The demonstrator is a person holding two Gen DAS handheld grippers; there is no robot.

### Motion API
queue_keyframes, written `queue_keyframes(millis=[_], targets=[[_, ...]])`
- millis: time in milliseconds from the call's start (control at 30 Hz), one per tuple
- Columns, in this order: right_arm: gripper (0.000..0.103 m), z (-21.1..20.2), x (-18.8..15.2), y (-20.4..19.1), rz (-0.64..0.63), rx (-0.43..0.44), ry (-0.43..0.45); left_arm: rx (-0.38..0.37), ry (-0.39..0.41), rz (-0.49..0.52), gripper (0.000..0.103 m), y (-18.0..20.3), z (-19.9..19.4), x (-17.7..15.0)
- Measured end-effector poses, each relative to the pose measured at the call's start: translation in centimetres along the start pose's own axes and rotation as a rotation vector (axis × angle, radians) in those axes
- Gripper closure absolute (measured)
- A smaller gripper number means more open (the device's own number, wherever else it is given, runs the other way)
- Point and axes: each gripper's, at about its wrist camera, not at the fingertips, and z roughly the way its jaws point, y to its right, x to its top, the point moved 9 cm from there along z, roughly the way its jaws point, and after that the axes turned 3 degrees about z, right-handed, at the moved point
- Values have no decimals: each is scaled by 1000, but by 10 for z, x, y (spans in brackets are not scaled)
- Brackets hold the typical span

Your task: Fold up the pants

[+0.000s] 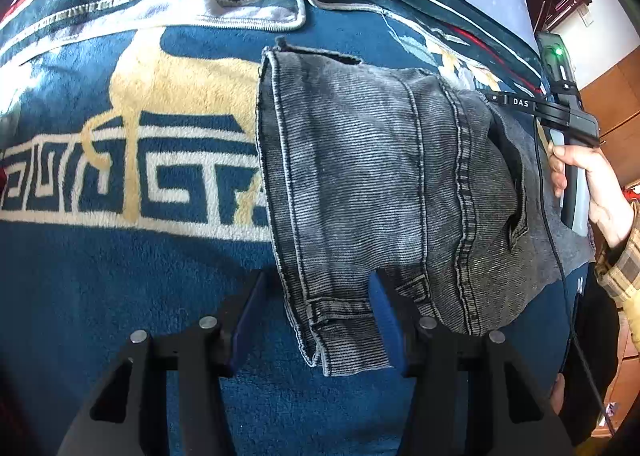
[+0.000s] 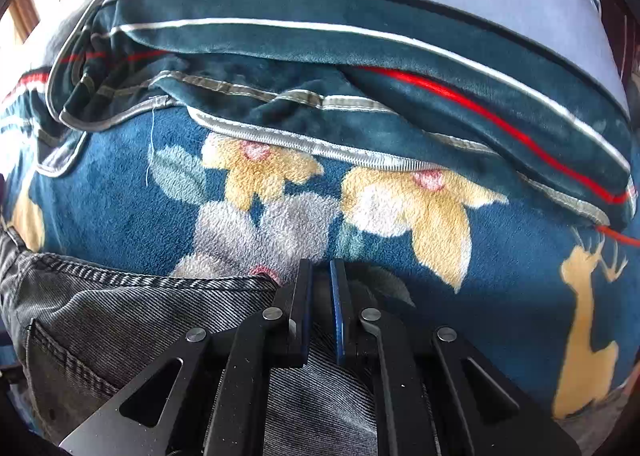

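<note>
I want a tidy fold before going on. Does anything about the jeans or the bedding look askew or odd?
The grey jeans lie folded but slanted across the blue blanket, the waistband corner poking between the left gripper's open jaws. The far hem looks frayed. Behind, a second blanket is bunched up.

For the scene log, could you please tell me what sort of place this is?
Probably a bedroom: the jeans lie on a plush blue blanket spread like bedding, with wooden cupboards behind.
</note>
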Motion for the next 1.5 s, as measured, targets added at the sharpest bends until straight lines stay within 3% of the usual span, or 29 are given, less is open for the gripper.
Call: queue_keyframes(millis=[100, 133, 167, 200, 233, 400, 500, 567, 633, 800, 933, 1067, 1167, 1500], targets=[[92, -23, -1, -12, 18, 70, 52, -39, 62, -56, 47, -4, -15, 14], [87, -33, -2, -19, 17, 97, 72, -49, 95, -80, 47, -8, -22, 21], [78, -43, -4, -28, 11, 139, 89, -49, 121, -101, 47, -12, -27, 30], [57, -53, -8, -39, 3, 198, 97, -51, 146, -128, 47, -17, -31, 39], [47, -62, -13, -53, -10, 250, 108, -57, 163, -150, 47, -21, -33, 48], [53, -83, -38, -110, -144, 324, 117, -81, 197, -141, 49, -7, -25, 84], [59, -59, -46, -130, -203, 268, 58, -4, 133, -103, 50, -5, 6, 82], [58, -29, -49, -130, -188, 224, -9, 38, 83, -110, 54, -15, 30, 72], [57, -24, -45, -127, -171, 236, 1, 22, 133, -125, 56, -17, 27, 72], [51, -62, -47, -110, -140, 285, 39, 52, 139, -131, 58, -16, 3, 62], [48, -99, -73, -71, -93, 315, 65, 61, 164, -93, 58, -2, -17, 51], [43, -129, -116, -7, 9, 301, 68, 45, 173, -22, 46, 46, -24, 44], [38, -147, -145, 45, 87, 252, 76, 37, 171, 90, 37, 104, -19, 44], [34, -209, -205, 231, 353, 107, 161, -101, 113, 438, 36, 335, 27, 38]])
